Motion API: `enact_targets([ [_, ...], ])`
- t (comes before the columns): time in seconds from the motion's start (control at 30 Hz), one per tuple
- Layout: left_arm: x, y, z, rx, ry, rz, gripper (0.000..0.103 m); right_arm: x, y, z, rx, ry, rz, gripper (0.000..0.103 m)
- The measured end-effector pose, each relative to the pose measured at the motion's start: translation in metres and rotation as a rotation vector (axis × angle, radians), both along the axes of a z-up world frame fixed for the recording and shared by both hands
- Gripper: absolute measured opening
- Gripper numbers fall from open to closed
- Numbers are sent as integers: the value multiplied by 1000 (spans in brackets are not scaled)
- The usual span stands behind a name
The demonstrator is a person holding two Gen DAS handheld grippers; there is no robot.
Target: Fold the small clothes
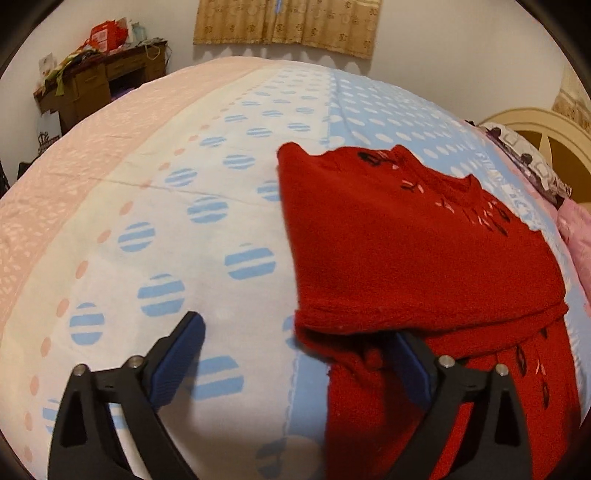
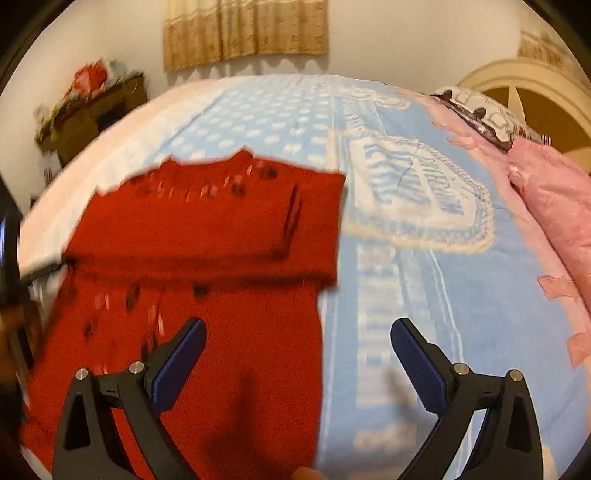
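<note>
Bed: a wide bed [image 1: 110, 206] fills both views, its cover stretched flat with only faint creases.
Bed cover: soft printed cloth; a pink band with pale flecks at the far left, then a cream-white band with blue striped circles and a row of pink dots, then a light blue field with white ovals. In the right wrist view the blue part bears a large white crest-shaped emblem [image 2: 417, 192] with lettering too blurred to read.
Headboard: a cream, arched headboard [image 1: 535, 125] with a brown inner panel, at the right edge.
Pillows: a patterned pillow [image 1: 524, 155] in white and dark purple, and pink bedding [image 2: 554, 206] beside it, near the headboard.
Room: pale walls; a tan patterned curtain [image 1: 288, 26] hangs behind the bed; a brown wooden desk [image 1: 99, 81] at the far left is piled with red and green clutter.
Sweater: a red knitted sweater [image 1: 406, 251], fuzzy and thick, lies on the blue part of the cover; its upper half is folded over the lower, with dark and pale stitched marks across it.
Left gripper [image 1: 295, 354]: black arms, blue ribbed pads, jaws wide apart and holding nothing; the right-hand pad is tucked under the sweater's folded edge, the other is over bare cover.
Right gripper [image 2: 299, 354]: jaws wide apart, empty, above the sweater's lower edge and the blue cover; this view is motion-blurred.
</note>
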State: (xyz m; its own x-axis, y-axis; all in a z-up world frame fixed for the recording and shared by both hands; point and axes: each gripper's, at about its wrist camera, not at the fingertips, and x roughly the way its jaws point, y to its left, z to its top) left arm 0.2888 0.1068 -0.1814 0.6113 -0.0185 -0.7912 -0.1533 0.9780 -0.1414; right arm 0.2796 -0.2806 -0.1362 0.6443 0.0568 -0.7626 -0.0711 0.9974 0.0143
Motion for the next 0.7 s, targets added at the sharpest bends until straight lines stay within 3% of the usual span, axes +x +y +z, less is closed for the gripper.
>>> enact_targets([
  [0.13, 2, 0, -1, -2, 3, -10, 103, 47, 3, -5, 52, 23, -19, 94],
  [0.27, 0, 3, -1, -9, -2, -3, 103, 83, 15, -30, 54, 104, 10, 66],
  [0.33, 0, 6, -1, -19, -7, 13, 103, 92, 20, -45, 62, 139, 24, 62],
  [0.37, 0, 8, 0, -22, -11, 21, 103, 93, 22, -48, 47, 139, 29, 50],
  [0.4, -1, 9, 0, -26, -15, 26, 103, 90, 26, -49, 21, 128, 38, 39],
  [0.43, -2, 9, 0, -24, -15, 27, 103, 87, 29, -49, 0, 108, 52, 36],
  [0.5, -1, 7, -1, -11, -10, 27, 103, 77, 32, -44, -29, 65, 76, 20],
  [0.7, 0, 6, -1, -4, -6, 27, 103, 58, 10, -17, -79, -49, 35, 3],
])
